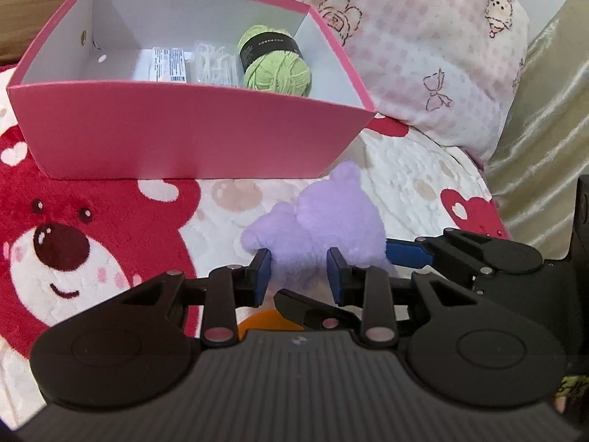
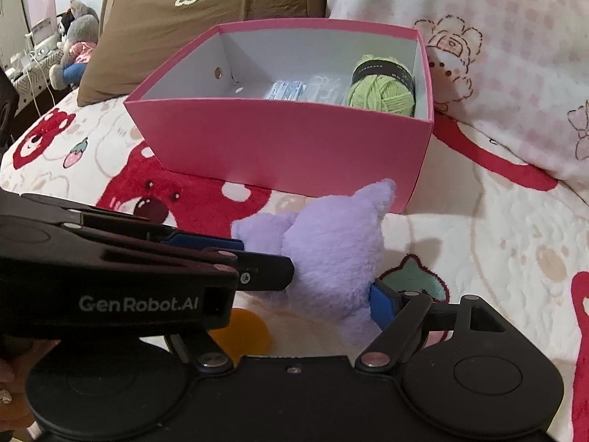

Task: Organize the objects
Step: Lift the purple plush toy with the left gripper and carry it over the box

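Note:
A purple plush toy (image 1: 331, 217) hangs just in front of the pink box (image 1: 184, 129), above the bear-print blanket. My left gripper (image 1: 299, 274) is shut on the toy's lower part, its blue pads pinching the fur from both sides. From the right wrist the plush toy (image 2: 331, 250) has the left gripper (image 2: 268, 259) reaching in from the left. My right gripper (image 2: 294, 305) stands open around the toy. One of its fingers (image 2: 381, 305) lies beside the fur; the other is hidden behind the left gripper. Inside the pink box (image 2: 279, 147) lies green yarn (image 2: 383, 92).
White packets (image 1: 169, 64) lie in the box beside the green yarn (image 1: 276, 62). A pink-checked pillow (image 1: 423, 55) leans behind the box, a brown pillow (image 2: 184, 7) at the back left, and gold fabric (image 1: 545, 110) on the right. An orange disc (image 2: 243, 331) lies under the grippers.

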